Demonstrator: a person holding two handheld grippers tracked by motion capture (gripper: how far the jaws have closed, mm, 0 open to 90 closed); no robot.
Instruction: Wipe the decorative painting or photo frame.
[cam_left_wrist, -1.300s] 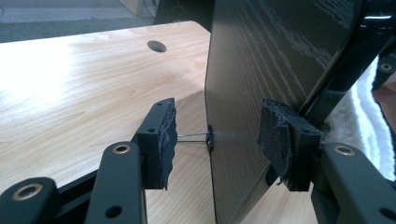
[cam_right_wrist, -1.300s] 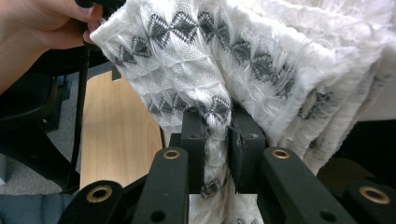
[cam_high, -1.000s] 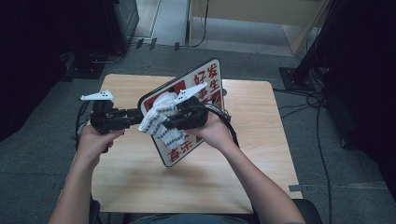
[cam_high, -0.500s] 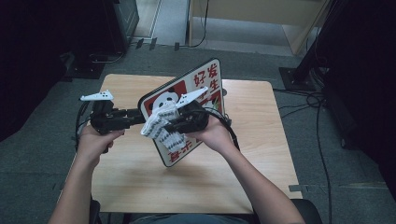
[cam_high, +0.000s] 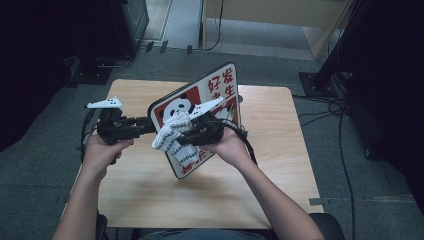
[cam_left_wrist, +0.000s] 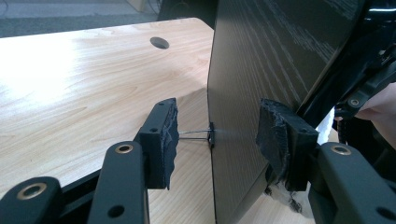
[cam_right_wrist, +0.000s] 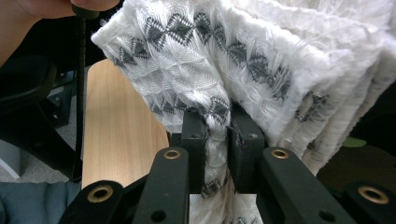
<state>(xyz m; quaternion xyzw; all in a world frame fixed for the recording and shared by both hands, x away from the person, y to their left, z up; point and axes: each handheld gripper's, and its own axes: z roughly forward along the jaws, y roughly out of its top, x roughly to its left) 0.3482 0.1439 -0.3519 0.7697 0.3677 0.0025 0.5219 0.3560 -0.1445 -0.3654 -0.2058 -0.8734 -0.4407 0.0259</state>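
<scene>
Grey carpet and dark equipment ring a pale wooden surface (cam_high: 150, 200), above which a person holds up a panda-printed board (cam_high: 220, 87) tilted on edge. Its long axis runs from the near-left corner up to the far-right corner.

The left gripper (cam_left_wrist: 215, 135) comes in from the board's left. In the left gripper view its jaws stand wide open, straddling the board's near edge — one pad on the dark back face's side, the other out over the bare surface — and neither pad touches it. A thin wire and small clip sit at that edge, between the pads.

The right gripper (cam_high: 192, 134) is at the board's printed face, its jaws closed tight on a bunched white cloth with grey diamond weave (cam_right_wrist: 224, 60), which drapes against the picture.

Judging from this, the left gripper is the free one and nearer the edge — closing straight inward would pinch the board, steadying it for wiping.
</scene>
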